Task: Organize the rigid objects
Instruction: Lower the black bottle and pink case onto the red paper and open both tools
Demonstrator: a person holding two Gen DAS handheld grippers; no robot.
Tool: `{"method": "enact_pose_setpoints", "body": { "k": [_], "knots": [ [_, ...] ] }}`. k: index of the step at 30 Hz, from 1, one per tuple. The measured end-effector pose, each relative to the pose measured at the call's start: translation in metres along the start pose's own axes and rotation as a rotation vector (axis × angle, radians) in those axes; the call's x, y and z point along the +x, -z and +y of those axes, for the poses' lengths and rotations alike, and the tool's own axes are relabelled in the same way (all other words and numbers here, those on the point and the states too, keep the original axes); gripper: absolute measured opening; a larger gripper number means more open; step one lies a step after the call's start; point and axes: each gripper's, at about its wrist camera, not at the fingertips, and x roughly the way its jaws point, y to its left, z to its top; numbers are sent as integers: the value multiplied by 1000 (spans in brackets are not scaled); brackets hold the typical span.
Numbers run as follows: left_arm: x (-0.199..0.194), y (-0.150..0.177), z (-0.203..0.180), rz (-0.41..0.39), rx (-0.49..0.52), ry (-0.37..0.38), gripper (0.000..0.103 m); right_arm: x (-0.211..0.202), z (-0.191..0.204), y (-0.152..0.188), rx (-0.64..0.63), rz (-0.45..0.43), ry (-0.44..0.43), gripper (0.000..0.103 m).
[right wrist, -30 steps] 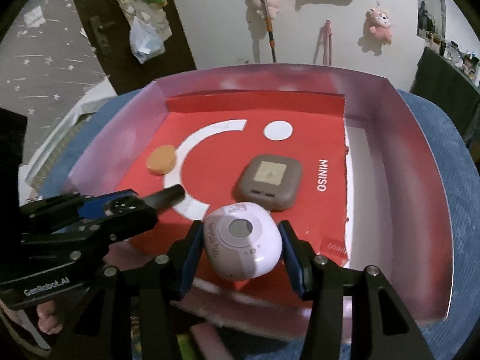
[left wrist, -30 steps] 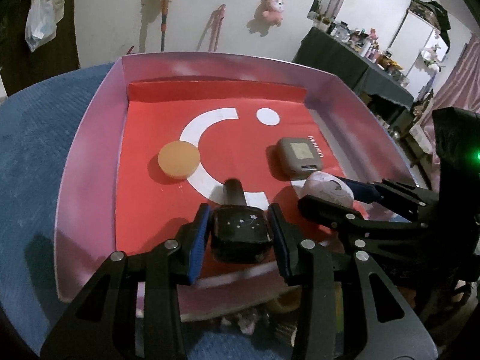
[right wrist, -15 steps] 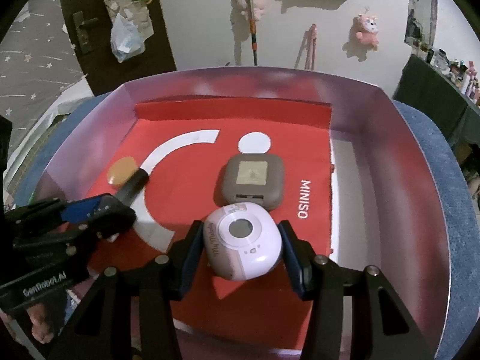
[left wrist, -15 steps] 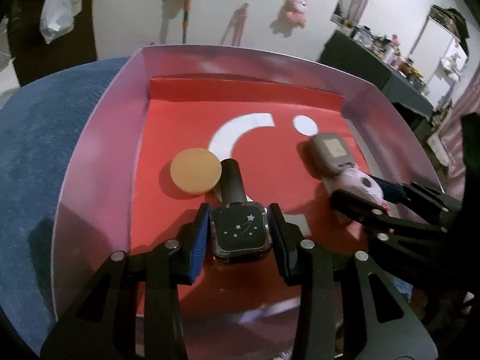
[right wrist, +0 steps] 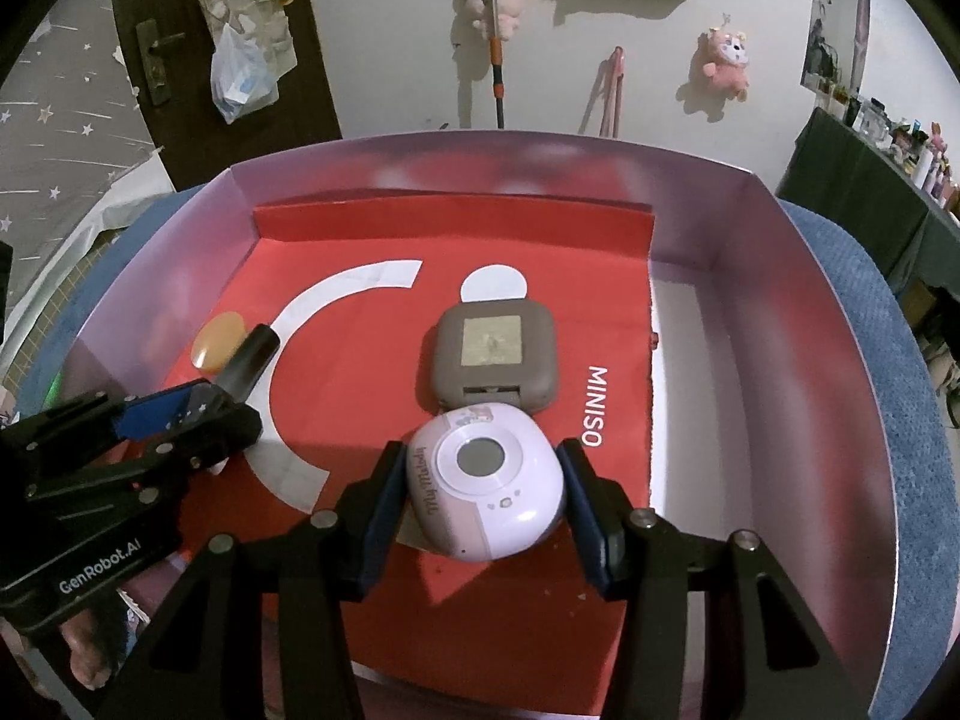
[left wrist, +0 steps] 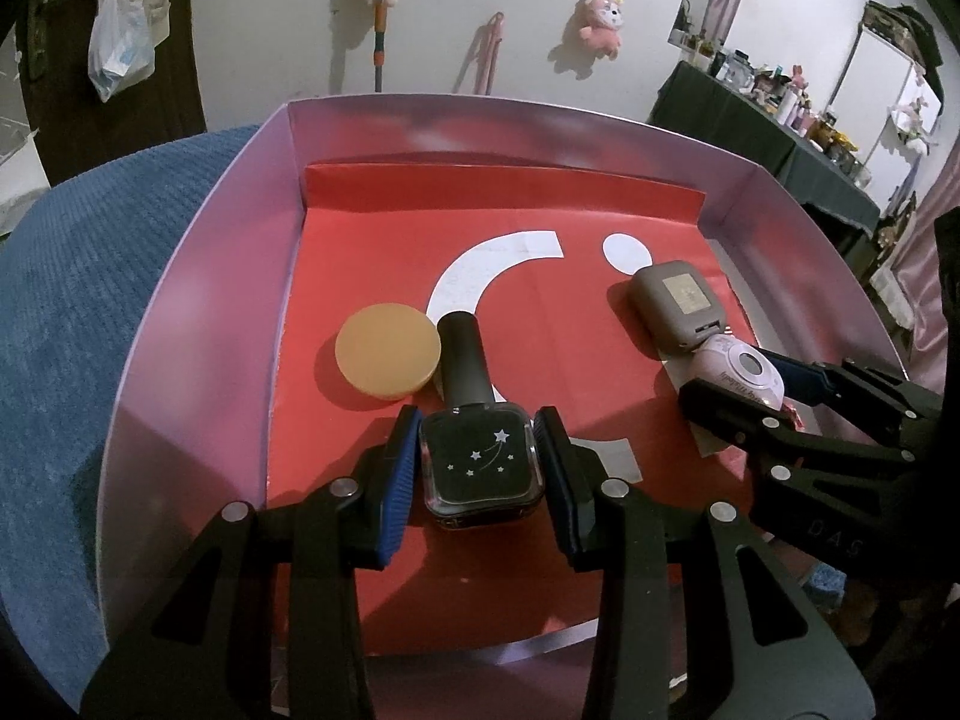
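My left gripper [left wrist: 477,459] is shut on a black square bottle with white stars [left wrist: 478,462]; its long black cap [left wrist: 462,357] points away, beside an orange round disc [left wrist: 387,360]. My right gripper [right wrist: 486,486] is shut on a pale pink rounded device with a grey round window [right wrist: 486,480], held low over the red liner and touching a grey square case [right wrist: 495,357]. Both grippers reach into a pink-walled box [right wrist: 774,312] lined with red paper [left wrist: 360,228]. In the left wrist view the right gripper [left wrist: 744,378] shows at the right with the pink device [left wrist: 741,375].
The box sits on a blue textured surface [left wrist: 72,300]. A bare white strip [right wrist: 690,372] of the box floor lies right of the red liner. Plush toys [right wrist: 726,63] and a broom hang on the white wall behind; a cluttered dark table [left wrist: 774,132] stands far right.
Both grippers have come forward over the box's near wall and lower into it with their objects. The bottle now lies next to the orange disc, the pink device against the grey case.
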Motion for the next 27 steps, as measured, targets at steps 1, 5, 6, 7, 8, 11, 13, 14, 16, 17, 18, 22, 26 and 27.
{"method": "enact_pose_setpoints", "body": {
  "k": [1,5,6,7,8,11,13,14,16,17,18,22,26,27],
  "knots": [
    [0,0,0,0,-2,2,36,0,-1,0,3,-1,-4,54],
    [1,0,1,2,-8,9,36,0,-4,-1,21,-4,-21,54],
    [1,0,1,2,-9,10,36,0,-4,-1,23,-4,-23,54],
    [1,0,1,3,-9,10,36,-1,-4,-1,23,-5,-23,54],
    [1,0,1,3,-10,10,36,-1,-5,-1,23,-5,-23,54],
    [0,-1,2,5,-15,17,36,-1,-5,-1,25,-5,-24,54],
    [0,-1,3,7,-18,23,36,0,-4,-1,25,-5,-25,54],
    [0,-1,3,8,-19,25,36,-1,-4,-1,24,-6,-25,54],
    [-1,-1,3,10,-18,28,36,-1,-4,-1,26,-6,-26,54],
    [-1,-1,2,11,-17,28,37,-1,-4,-1,26,-5,-28,54],
    [-2,-1,2,13,-16,26,37,-1,-4,-1,28,-5,-30,54],
    [-4,-1,2,16,-19,24,37,-3,-4,0,34,-5,-39,54],
    [-6,-2,4,3,-19,31,37,-5,-2,1,36,-6,-50,56],
    [-9,-3,4,-7,-18,32,37,-6,-2,2,36,-6,-51,56]
  ]
}}
